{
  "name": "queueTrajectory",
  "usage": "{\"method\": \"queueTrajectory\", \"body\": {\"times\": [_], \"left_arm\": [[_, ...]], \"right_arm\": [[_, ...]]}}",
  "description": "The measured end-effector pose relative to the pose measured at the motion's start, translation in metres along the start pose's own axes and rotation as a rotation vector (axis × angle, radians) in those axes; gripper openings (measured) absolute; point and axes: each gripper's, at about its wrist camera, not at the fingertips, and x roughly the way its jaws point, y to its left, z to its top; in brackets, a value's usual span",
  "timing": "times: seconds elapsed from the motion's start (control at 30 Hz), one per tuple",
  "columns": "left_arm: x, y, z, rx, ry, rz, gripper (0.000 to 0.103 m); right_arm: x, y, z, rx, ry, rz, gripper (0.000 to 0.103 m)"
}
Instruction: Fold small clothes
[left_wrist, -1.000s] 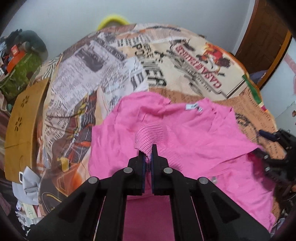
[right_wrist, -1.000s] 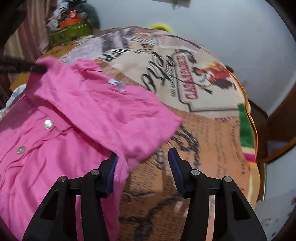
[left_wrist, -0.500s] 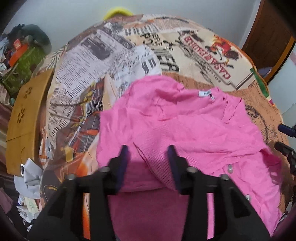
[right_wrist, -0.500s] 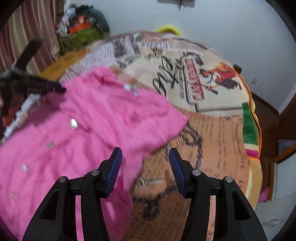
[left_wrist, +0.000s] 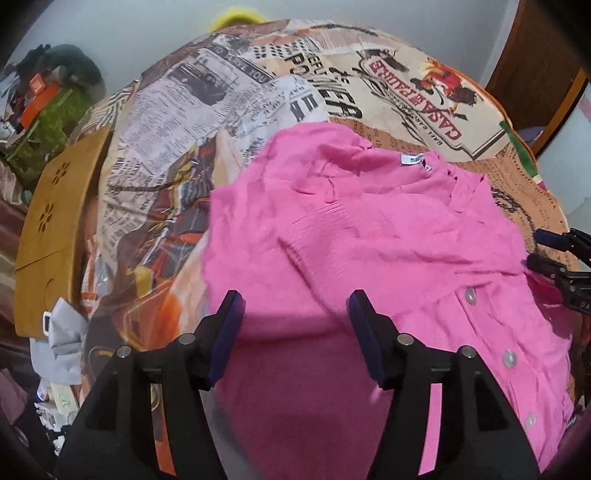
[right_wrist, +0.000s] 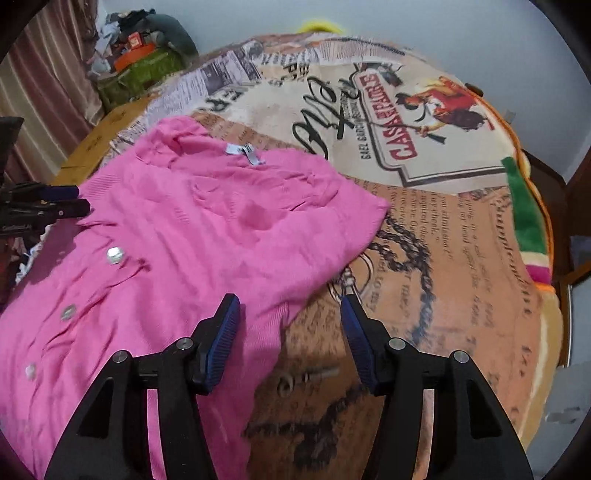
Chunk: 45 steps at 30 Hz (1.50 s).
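A pink buttoned cardigan lies on the printed blanket, its white neck label at the far side and its buttons running down the right. My left gripper hovers over its near left part; the jaws are opening and the pads touch no cloth. A ribbed sleeve lies folded across the body ahead of it. My right gripper stands open above the cardigan's right edge, one finger over cloth, the other over blanket. Each gripper shows in the other's view, the right gripper and the left gripper.
The blanket with newspaper and poster prints covers a bed. A wooden board stands along its left side, with a heap of clutter beyond. A brown wooden door is at the far right. Bare blanket lies right of the cardigan.
My left gripper let go of the ribbed sleeve, opened wide and drew back toward the near side. The sleeve now lies flat on the cardigan. My right gripper stayed open.
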Motion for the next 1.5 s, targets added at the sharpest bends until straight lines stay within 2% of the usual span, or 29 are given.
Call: {"method": "queueTrajectory", "body": {"times": [0.17, 0.3, 0.57, 0.77, 0.8, 0.87, 0.9, 0.93, 1.0, 1.07, 1.13, 1.37, 1.5], "left_arm": [[-0.033, 0.009, -0.030, -0.001, -0.016, 0.014, 0.061], [-0.052, 0.012, -0.064, -0.042, 0.000, -0.016, 0.062], [-0.075, 0.015, -0.122, -0.107, 0.038, -0.100, 0.062], [-0.082, 0.013, -0.142, -0.147, 0.042, -0.192, 0.062], [-0.082, 0.012, -0.143, -0.147, 0.034, -0.197, 0.058], [-0.084, 0.008, -0.142, -0.136, 0.015, -0.231, 0.038], [-0.085, 0.004, -0.141, -0.124, 0.014, -0.246, 0.023], [-0.086, 0.000, -0.139, -0.110, 0.014, -0.254, 0.012], [-0.087, -0.008, -0.136, -0.079, 0.016, -0.250, 0.005], [-0.089, -0.013, -0.134, -0.051, 0.010, -0.223, 0.004], [-0.093, -0.016, -0.129, -0.033, -0.009, -0.206, 0.004], [-0.113, -0.006, -0.080, -0.020, -0.140, -0.131, 0.004], [-0.094, 0.005, -0.054, -0.039, -0.135, -0.084, 0.004]], "right_arm": [[-0.042, 0.004, -0.021, -0.001, -0.043, 0.015, 0.053], [-0.064, 0.015, -0.046, 0.009, -0.032, 0.056, 0.053], [-0.067, 0.036, -0.089, 0.030, 0.034, 0.104, 0.053], [-0.063, 0.037, -0.104, 0.075, 0.055, 0.154, 0.053], [-0.061, 0.037, -0.104, 0.079, 0.056, 0.161, 0.053], [-0.058, 0.037, -0.105, 0.086, 0.047, 0.178, 0.042], [-0.056, 0.037, -0.106, 0.096, 0.047, 0.187, 0.039], [-0.054, 0.036, -0.106, 0.102, 0.045, 0.197, 0.031], [-0.053, 0.039, -0.106, 0.097, 0.040, 0.210, 0.020], [-0.055, 0.043, -0.106, 0.086, 0.034, 0.220, 0.008], [-0.058, 0.047, -0.104, 0.063, 0.023, 0.214, 0.006], [-0.075, 0.040, -0.067, 0.012, -0.090, 0.158, 0.006], [-0.064, 0.034, -0.040, -0.003, -0.122, 0.085, 0.006]]}}
